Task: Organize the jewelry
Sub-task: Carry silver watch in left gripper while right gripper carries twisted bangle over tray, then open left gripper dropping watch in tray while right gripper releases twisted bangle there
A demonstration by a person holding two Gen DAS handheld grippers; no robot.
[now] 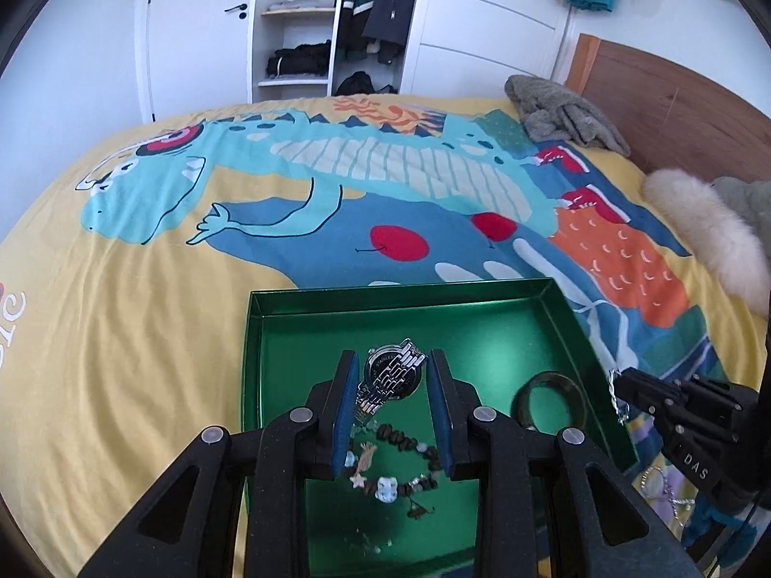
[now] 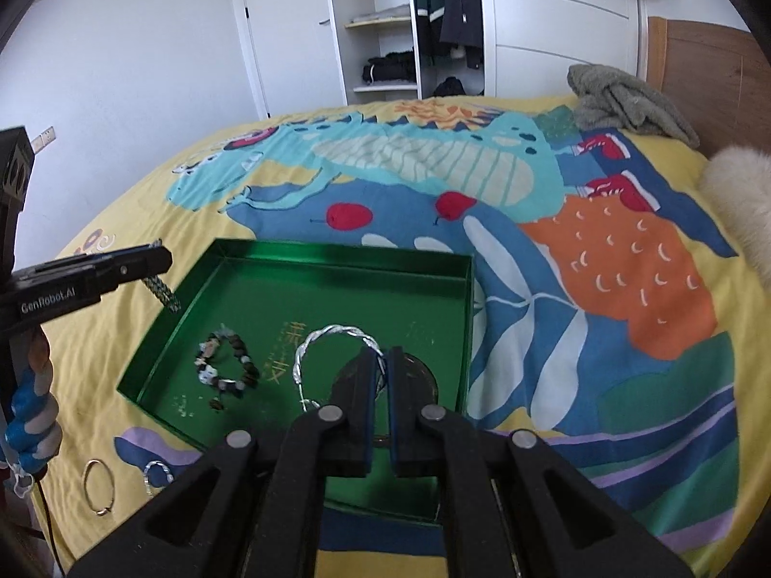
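Two claws loaded above green tray point(image 1: 270, 332) on bed. Your left claw point(image 1: 394, 387) pinches steel watch point(image 1: 392, 373) by its slippery, floppy link band. Your right claw point(image 2: 380, 375) clamps thin twisted silver bangle point(image 2: 332, 334): light, stiff, easily bent, so release low.

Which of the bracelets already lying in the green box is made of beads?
The beaded bracelet at the box's left side in the right wrist view: brown beads with pale charms. The other one lying there, the dark bangle, is a plain smooth ring, partly hidden behind the right gripper.
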